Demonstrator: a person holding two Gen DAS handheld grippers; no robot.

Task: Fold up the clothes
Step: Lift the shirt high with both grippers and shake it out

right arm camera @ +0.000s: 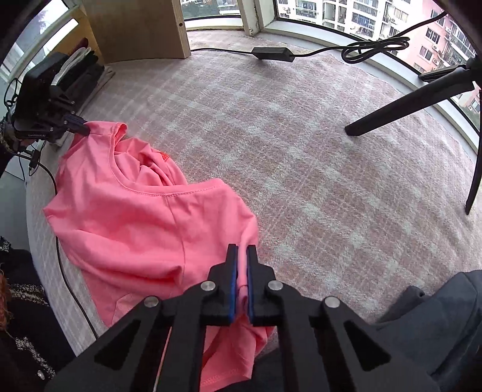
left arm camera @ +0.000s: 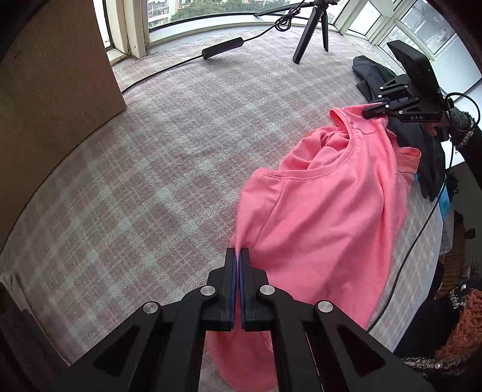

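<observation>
A pink T-shirt [left arm camera: 325, 205] hangs stretched between my two grippers above the plaid-covered table [left arm camera: 135, 187], neck hole facing up. My left gripper [left arm camera: 238, 251] is shut on one shoulder edge of the shirt. My right gripper [right arm camera: 242, 250] is shut on the other shoulder edge of the shirt [right arm camera: 144, 223]. The right gripper shows in the left wrist view [left arm camera: 369, 112] pinching the fabric by the collar. The left gripper shows in the right wrist view [right arm camera: 82, 129] doing the same. The shirt's lower part droops toward the table's near edge.
A black tripod [left arm camera: 313, 27] and a power brick with cable [left arm camera: 223, 48] stand at the table's far side by the window. Dark clothes [left arm camera: 421, 150] lie at the right. A wooden box [left arm camera: 54, 75] stands at the left. A black cable [left arm camera: 412, 250] runs along the near edge.
</observation>
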